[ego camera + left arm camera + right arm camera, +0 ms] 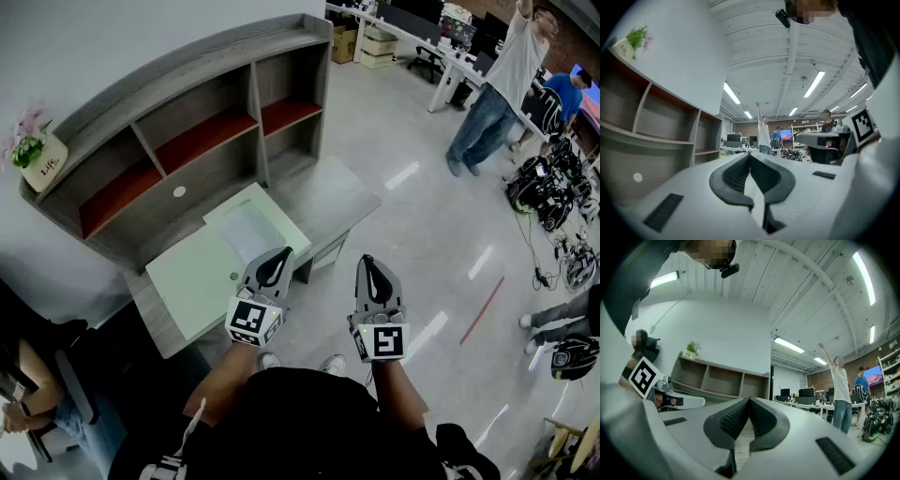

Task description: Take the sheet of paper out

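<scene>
On the grey desk (342, 202) lies a pale green mat (192, 277), and a whitish sheet of paper (251, 230) rests on its far right part. I cannot tell whether the sheet sits in a sleeve. My left gripper (284, 251) hovers by the desk's front edge, just near of the sheet, jaws shut and empty. My right gripper (367, 260) hangs beside it to the right, off the desk's edge over the floor, also shut with nothing held. In the left gripper view the pads of the left gripper (750, 157) meet; the right gripper (749, 401) shows the same in its own view.
A grey shelf unit (202, 112) with red-lined compartments stands at the desk's back, a potted plant (33, 150) on its left end. A seated person (37, 394) is at lower left. Two people (497, 84) and gear on the floor (548, 187) are far right.
</scene>
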The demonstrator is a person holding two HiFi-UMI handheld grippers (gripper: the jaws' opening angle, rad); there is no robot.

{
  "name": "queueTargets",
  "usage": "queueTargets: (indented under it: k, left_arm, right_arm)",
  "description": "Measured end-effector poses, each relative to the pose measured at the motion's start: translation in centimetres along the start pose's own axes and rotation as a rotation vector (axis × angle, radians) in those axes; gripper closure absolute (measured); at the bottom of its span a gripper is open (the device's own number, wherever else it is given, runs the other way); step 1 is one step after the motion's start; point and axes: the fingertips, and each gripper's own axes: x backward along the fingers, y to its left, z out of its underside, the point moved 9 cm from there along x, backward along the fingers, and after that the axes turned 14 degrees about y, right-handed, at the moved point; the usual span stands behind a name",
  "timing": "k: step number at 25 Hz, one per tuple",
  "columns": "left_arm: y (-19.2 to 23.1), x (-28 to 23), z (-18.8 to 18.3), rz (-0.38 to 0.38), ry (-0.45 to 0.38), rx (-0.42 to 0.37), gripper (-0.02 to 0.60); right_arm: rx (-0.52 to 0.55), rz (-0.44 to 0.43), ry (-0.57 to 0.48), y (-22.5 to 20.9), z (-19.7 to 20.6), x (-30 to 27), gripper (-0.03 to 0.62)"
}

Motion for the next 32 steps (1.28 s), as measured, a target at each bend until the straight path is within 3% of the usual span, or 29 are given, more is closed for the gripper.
queueTargets:
  k: [6, 13, 19, 25, 32]
  left_arm:
    - [0.2, -0.2, 0.0, -0.007, 0.002, 0.007, 0.574]
    - [-1.5, -0.8, 0.0, -0.012, 0.012, 0.006, 0.574]
    - [-4.2, -2.4, -0.1, -0.015, 0.019, 0.003, 0.574]
    - [-7.0, -3.9, 0.2, -0.038, 0.03, 0.02, 0.574]
    - [-8.1, -4.4, 1.0, -0.111, 0.063, 0.064, 0.574]
  right_arm:
    - [0.035, -0.007, 0.055, -0.1, 0.2, -0.2, 0.572]
    - [0.016, -0.009, 0.006, -1.6, 0.3, 0.6, 0.572]
    - [0.011, -0.035, 0.024, -3.8, 1.0, 1.8, 0.571]
    - [-0.011, -0.095, -0.071, -6.3, 1.0, 2.2, 0.571]
    - [-0.054, -0.197, -0.046, -8.3, 2.5, 1.7, 0.571]
